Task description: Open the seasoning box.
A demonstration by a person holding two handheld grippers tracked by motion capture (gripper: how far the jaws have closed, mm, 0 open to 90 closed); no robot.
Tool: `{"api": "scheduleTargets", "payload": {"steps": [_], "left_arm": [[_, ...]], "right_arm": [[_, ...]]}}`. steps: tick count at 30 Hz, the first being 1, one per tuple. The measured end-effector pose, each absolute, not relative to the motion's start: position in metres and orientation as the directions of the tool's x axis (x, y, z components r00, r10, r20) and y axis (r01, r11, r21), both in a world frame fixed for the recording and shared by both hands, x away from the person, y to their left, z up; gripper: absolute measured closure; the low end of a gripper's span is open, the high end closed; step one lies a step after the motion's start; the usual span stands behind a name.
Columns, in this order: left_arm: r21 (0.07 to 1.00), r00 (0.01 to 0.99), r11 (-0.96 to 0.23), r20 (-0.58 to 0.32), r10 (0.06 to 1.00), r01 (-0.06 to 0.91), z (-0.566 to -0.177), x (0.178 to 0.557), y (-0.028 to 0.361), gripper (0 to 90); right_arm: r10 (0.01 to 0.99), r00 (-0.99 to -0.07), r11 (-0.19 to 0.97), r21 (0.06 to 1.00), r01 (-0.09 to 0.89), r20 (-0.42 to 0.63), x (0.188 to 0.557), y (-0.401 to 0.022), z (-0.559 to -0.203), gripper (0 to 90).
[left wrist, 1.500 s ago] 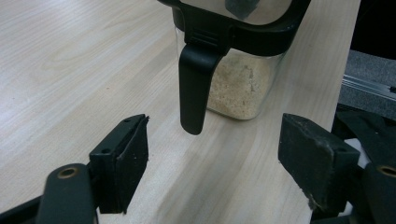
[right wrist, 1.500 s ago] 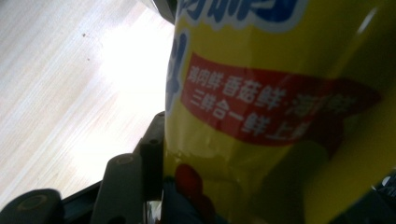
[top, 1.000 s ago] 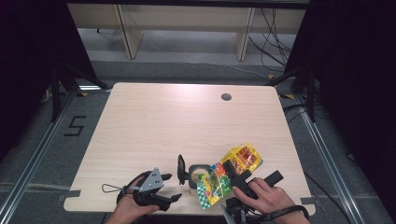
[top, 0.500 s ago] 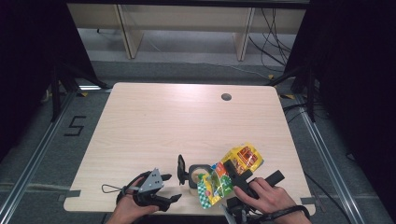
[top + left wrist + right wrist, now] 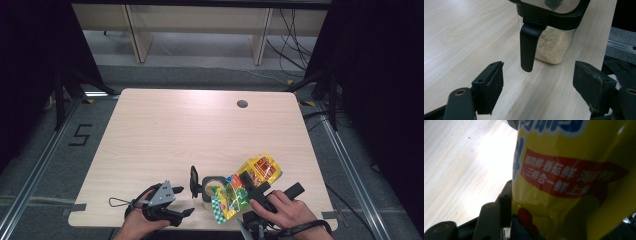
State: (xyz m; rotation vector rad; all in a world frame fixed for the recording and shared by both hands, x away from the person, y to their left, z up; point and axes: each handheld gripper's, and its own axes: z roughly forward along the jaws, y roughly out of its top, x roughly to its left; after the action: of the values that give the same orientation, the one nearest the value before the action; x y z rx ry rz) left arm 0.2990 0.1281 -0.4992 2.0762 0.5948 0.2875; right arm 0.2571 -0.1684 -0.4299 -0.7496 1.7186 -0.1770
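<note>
Seasoning packet (image 5: 245, 187), yellow and glossy, tilts over the open canister (image 5: 212, 186) near the wooden table's (image 5: 200, 130) front edge, pinched between the half-closed jaws of the right gripper (image 5: 252, 190). The left gripper (image 5: 537, 82) (jaws wide, holding nothing) faces the canister's black handle (image 5: 528, 47). Pouring cleanly probably means steadying that handle first, then tipping the packet slowly over the mouth.

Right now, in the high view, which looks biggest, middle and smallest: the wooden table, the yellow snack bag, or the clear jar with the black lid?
1. Light wooden table, far the biggest.
2. Yellow snack bag.
3. Clear jar with the black lid, partly hidden by the bag, so this ranking is unsure.
</note>
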Motion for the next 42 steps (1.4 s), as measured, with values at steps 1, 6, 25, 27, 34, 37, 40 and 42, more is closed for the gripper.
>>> {"api": "scheduleTargets", "payload": {"steps": [1,6,25,27,34,37,40,42], "left_arm": [[0.841,0.856,-0.448,-0.035,0.515,0.304,-0.499,0.299,0.128,24.2],[0.835,0.858,-0.458,-0.030,0.513,0.303,-0.499,0.300,0.129,24.3],[0.840,0.857,-0.452,-0.029,0.515,0.300,-0.499,0.299,0.128,24.3],[0.840,0.856,-0.451,-0.030,0.516,0.302,-0.499,0.299,0.127,24.2],[0.838,0.856,-0.451,-0.036,0.515,0.307,-0.498,0.299,0.129,24.2],[0.841,0.857,-0.449,-0.034,0.514,0.303,-0.499,0.299,0.128,24.3],[0.839,0.857,-0.451,-0.036,0.514,0.305,-0.498,0.299,0.129,24.2],[0.842,0.856,-0.442,-0.043,0.515,0.309,-0.498,0.299,0.129,24.2]], "right_arm": [[-0.559,-0.095,0.783,-0.488,-0.386,-0.823,0.257,-0.169,-0.429,49.9],[-0.568,-0.080,0.776,-0.500,-0.384,-0.819,0.257,-0.168,-0.433,49.9],[-0.558,-0.090,0.780,-0.484,-0.396,-0.825,0.257,-0.167,-0.435,50.7],[-0.564,-0.094,0.778,-0.489,-0.395,-0.820,0.256,-0.165,-0.434,50.7],[-0.565,-0.098,0.781,-0.493,-0.384,-0.819,0.257,-0.169,-0.431,50.7],[-0.565,-0.093,0.779,-0.493,-0.389,-0.820,0.257,-0.168,-0.430,50.7],[-0.559,-0.094,0.784,-0.487,-0.386,-0.824,0.256,-0.169,-0.429,50.7],[-0.557,-0.089,0.785,-0.488,-0.381,-0.826,0.256,-0.170,-0.427,50.7]]}}
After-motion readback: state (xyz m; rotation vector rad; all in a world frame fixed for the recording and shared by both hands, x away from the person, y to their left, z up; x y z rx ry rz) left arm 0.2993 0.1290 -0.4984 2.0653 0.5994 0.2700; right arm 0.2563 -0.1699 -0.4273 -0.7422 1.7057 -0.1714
